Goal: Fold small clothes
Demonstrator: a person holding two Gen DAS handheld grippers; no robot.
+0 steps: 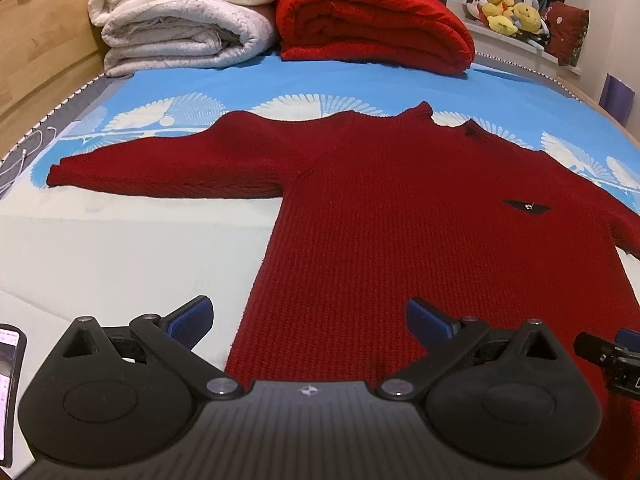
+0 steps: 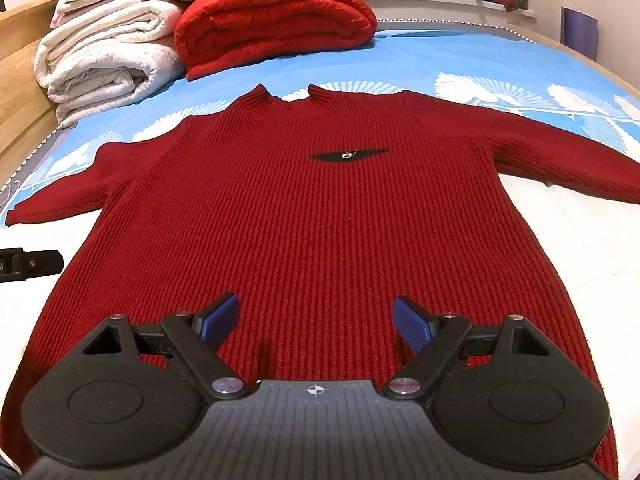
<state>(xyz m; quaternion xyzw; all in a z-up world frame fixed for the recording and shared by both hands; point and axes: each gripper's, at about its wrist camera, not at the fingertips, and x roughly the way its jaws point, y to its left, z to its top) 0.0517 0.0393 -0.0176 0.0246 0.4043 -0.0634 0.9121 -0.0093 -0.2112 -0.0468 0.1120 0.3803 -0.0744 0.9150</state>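
Observation:
A dark red knitted sweater (image 1: pixel 400 208) lies flat on the bed, front up, sleeves spread out, with a small black emblem (image 2: pixel 349 155) on the chest. It also shows in the right wrist view (image 2: pixel 312 216). My left gripper (image 1: pixel 310 320) is open and empty, just above the sweater's lower left hem edge. My right gripper (image 2: pixel 316 320) is open and empty, over the middle of the hem. The right gripper's tip shows at the right edge of the left wrist view (image 1: pixel 612 354).
A blue and white patterned bed sheet (image 1: pixel 192 84) covers the bed. A folded white blanket (image 1: pixel 180 20) and a folded red blanket (image 1: pixel 372 24) lie at the far end. Plush toys (image 1: pixel 512 12) sit on a shelf. A phone (image 1: pixel 10 392) lies at the near left.

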